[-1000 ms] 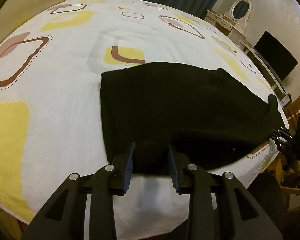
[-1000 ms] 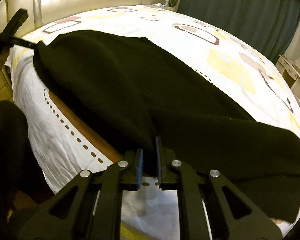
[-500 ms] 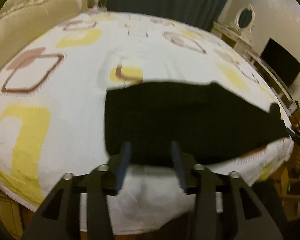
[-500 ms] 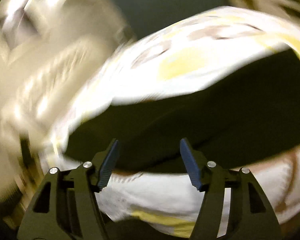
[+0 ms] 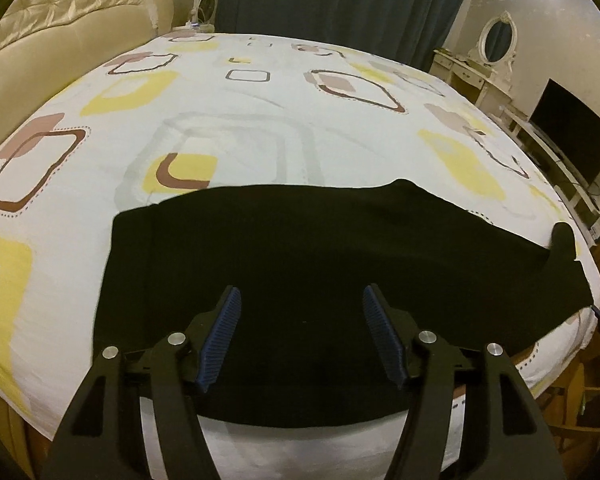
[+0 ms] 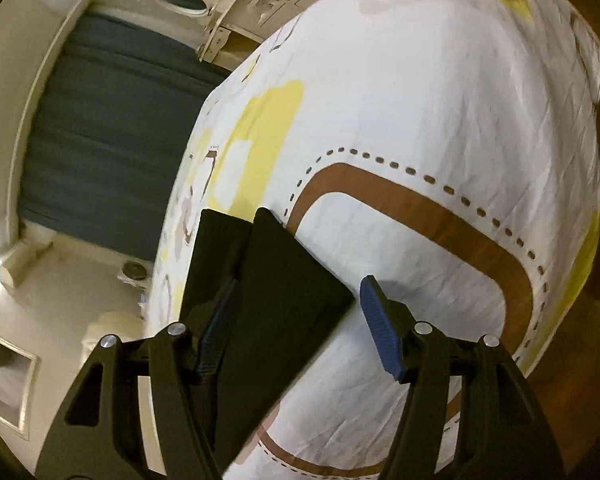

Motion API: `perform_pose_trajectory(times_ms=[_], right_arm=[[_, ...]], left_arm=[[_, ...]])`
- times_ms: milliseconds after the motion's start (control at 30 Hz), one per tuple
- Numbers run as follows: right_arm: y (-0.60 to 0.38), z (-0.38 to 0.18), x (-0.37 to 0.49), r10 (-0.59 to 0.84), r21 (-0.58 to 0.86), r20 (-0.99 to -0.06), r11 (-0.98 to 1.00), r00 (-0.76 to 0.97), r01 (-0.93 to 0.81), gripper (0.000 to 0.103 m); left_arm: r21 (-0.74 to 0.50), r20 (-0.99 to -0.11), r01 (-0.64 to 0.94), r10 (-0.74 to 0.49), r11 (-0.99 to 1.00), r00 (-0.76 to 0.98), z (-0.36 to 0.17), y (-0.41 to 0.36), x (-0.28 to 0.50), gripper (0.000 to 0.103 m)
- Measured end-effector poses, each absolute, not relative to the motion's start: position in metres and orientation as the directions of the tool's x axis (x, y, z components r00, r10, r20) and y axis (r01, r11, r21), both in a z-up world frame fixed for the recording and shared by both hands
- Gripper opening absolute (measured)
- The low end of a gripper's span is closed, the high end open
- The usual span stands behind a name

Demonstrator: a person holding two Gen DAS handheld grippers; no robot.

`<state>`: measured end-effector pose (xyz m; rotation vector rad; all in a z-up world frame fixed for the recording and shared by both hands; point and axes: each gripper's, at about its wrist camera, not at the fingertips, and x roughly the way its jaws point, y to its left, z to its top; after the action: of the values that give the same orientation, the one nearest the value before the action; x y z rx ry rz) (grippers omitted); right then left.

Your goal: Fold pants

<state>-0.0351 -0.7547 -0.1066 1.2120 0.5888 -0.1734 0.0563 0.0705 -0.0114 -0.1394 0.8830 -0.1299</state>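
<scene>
Black pants (image 5: 300,264) of a soft, matte knit are spread flat as a long, wide band along the near edge of a bed (image 5: 260,120). One end is squared off at the left of the left wrist view, and the other end tapers to a small raised flap at the right corner of the mattress. The bed is covered by a smooth white sheet printed with rounded yellow, brown and grey squares, some outlined in dashes.

The left gripper (image 5: 302,312) is held above the cloth with its ribbed blue pads (image 5: 224,328) well apart; its jaws are opening, and nothing is pinched between them. The right gripper (image 6: 296,304) is seen rolled on its side at the bed's corner, where a pointed, folded end of the pants (image 6: 284,300) lies. Its jaws are set wide, and the cloth is not clamped by them.
</scene>
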Motion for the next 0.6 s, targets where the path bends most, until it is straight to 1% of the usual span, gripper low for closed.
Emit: perform_pose_trajectory(times_ms=[100, 133, 167, 200, 233, 267, 300, 500, 600], right_arm=[[-0.742, -0.112, -0.033, 0.188, 0.831, -0.508, 0.364, 0.840, 0.421, 0.063], [-0.743, -0.113, -0.032, 0.183, 0.833, -0.504, 0.361, 0.844, 0.419, 0.061], [-0.742, -0.115, -0.029, 0.188, 0.835, -0.502, 0.360, 0.844, 0.417, 0.058], [-0.742, -0.115, -0.026, 0.194, 0.834, -0.506, 0.361, 0.840, 0.418, 0.047], [-0.741, -0.117, -0.021, 0.202, 0.829, -0.514, 0.366, 0.834, 0.422, 0.032], [-0.741, -0.117, -0.019, 0.207, 0.824, -0.521, 0.376, 0.828, 0.424, 0.022], [-0.744, -0.116, -0.018, 0.207, 0.821, -0.524, 0.384, 0.826, 0.424, 0.006], [-0.747, -0.091, -0.016, 0.114, 0.747, -0.537, 0.524, 0.836, 0.409, 0.006], [-0.751, -0.110, -0.024, 0.112, 0.739, -0.569, 0.505, 0.815, 0.446, 0.006]], left_arm=[[-0.174, -0.769, 0.042, -0.163, 0.984, 0.618, -0.018, 0.066, 0.057, 0.065], [-0.174, -0.772, 0.038, -0.160, 0.984, 0.616, -0.020, 0.064, 0.057, 0.069], [-0.176, -0.773, 0.033, -0.159, 0.984, 0.614, -0.022, 0.063, 0.056, 0.071], [-0.179, -0.774, 0.030, -0.159, 0.983, 0.613, -0.022, 0.061, 0.056, 0.071], [-0.183, -0.777, 0.030, -0.163, 0.983, 0.608, -0.024, 0.061, 0.056, 0.071], [-0.184, -0.780, 0.029, -0.164, 0.983, 0.604, -0.025, 0.060, 0.056, 0.071], [-0.184, -0.781, 0.027, -0.162, 0.983, 0.604, -0.026, 0.058, 0.055, 0.071], [-0.195, -0.785, 0.001, -0.157, 0.981, 0.599, -0.030, 0.057, 0.051, 0.071], [-0.204, -0.790, -0.001, -0.164, 0.979, 0.591, -0.032, 0.056, 0.050, 0.072]])
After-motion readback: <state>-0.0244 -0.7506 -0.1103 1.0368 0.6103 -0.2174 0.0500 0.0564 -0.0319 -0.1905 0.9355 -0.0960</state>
